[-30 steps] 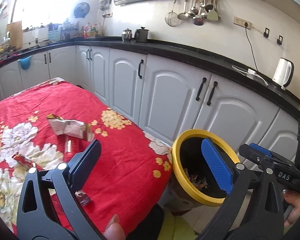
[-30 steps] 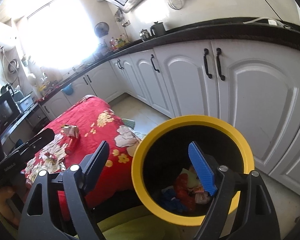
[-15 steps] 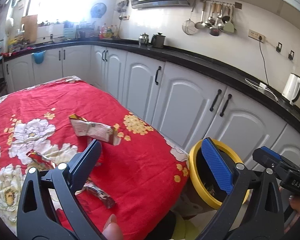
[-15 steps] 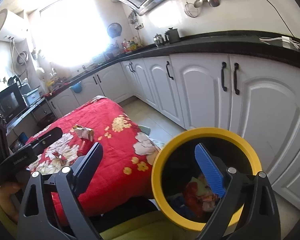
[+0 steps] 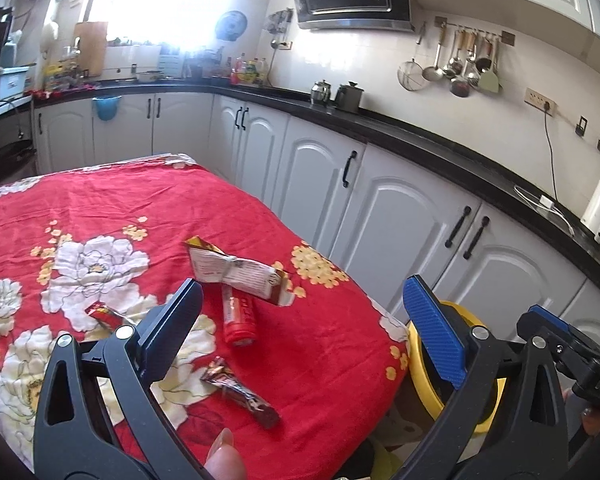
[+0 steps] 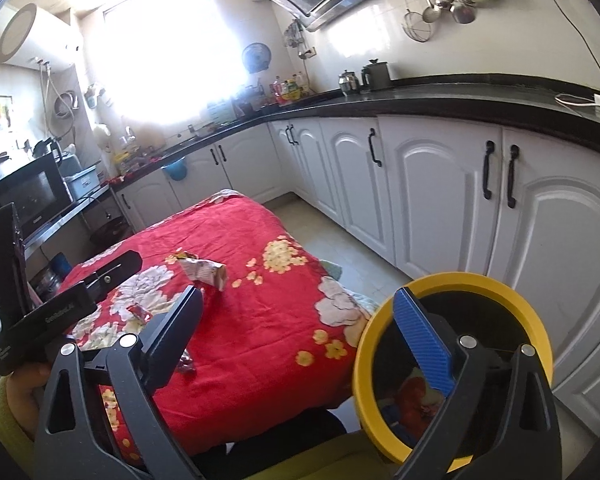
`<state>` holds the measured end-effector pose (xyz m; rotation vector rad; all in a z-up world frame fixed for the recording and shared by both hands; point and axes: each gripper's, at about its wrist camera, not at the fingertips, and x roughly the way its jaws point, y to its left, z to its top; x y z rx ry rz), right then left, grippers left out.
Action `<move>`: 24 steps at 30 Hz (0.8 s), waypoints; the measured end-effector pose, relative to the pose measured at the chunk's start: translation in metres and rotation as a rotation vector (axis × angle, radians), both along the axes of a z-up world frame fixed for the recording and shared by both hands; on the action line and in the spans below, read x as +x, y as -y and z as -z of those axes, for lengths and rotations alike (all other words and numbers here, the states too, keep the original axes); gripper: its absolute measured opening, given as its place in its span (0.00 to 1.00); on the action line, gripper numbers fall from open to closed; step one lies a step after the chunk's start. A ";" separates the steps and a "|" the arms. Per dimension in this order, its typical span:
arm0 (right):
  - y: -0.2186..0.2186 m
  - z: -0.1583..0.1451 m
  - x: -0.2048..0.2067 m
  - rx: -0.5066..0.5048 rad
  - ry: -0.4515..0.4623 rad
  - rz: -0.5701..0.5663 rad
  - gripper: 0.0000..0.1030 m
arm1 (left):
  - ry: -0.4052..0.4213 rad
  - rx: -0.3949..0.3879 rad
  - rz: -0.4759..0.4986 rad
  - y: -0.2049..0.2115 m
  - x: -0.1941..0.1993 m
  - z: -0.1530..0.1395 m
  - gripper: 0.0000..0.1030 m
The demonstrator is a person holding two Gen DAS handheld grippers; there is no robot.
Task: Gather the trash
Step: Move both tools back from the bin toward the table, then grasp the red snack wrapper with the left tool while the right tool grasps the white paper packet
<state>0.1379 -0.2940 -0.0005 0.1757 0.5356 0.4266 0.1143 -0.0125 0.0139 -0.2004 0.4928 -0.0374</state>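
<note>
Both grippers have swung from the yellow bin (image 6: 452, 280) toward the tablecloth (image 5: 320, 340). The right gripper (image 6: 300, 320) has just been opening, wide and empty; the left gripper (image 5: 300, 320) gapes empty above the wrappers (image 5: 236, 272).

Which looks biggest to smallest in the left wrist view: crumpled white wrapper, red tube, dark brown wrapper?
1. Crumpled white wrapper.
2. Red tube and dark brown wrapper look about alike; the brown one lies nearer the camera, so unranked.

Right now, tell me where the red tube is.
In the left wrist view, the red tube lies on the red tablecloth near its middle, just below the crumpled white wrapper and above the dark wrapper.
</note>
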 end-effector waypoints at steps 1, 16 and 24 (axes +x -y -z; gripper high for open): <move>-0.004 -0.001 0.001 -0.001 0.002 -0.006 0.91 | 0.001 -0.002 -0.007 -0.003 0.000 0.000 0.89; -0.052 0.003 0.013 -0.026 -0.015 -0.085 0.91 | -0.009 -0.041 -0.109 -0.046 0.004 0.007 0.89; -0.074 0.006 0.029 -0.028 -0.034 -0.118 0.91 | -0.033 -0.067 -0.163 -0.070 0.009 0.018 0.89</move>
